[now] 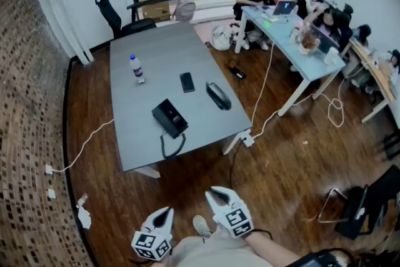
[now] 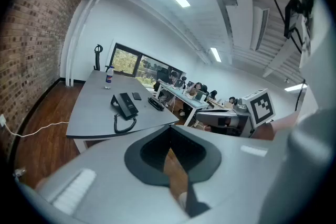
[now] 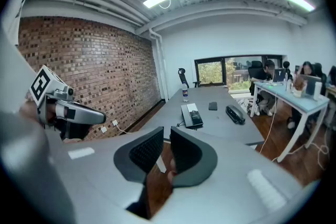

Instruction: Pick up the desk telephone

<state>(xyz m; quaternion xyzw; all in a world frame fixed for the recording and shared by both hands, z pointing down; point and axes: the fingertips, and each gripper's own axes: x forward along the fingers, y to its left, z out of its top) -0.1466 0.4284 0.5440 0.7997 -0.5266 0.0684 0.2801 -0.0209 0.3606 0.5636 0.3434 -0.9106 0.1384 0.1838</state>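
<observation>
The black desk telephone [image 1: 169,117] lies on the grey table [image 1: 156,53] near its front edge, with its coiled cord [image 1: 172,147] looping towards me. It also shows far ahead in the left gripper view, telephone [image 2: 125,105], and in the right gripper view, telephone [image 3: 192,114]. Both grippers hang low by my body, well short of the table. My left gripper [image 1: 164,212] [image 2: 169,131] is shut with nothing in it. The pads of my right gripper [image 1: 220,192] [image 3: 167,136] stand a narrow slit apart, empty.
On the table also lie a black oblong object [image 1: 218,95], a dark mobile phone [image 1: 187,82] and a water bottle [image 1: 137,68]. A white cable [image 1: 87,144] runs over the wooden floor at the left. People sit at a light blue desk [image 1: 294,47] at the right.
</observation>
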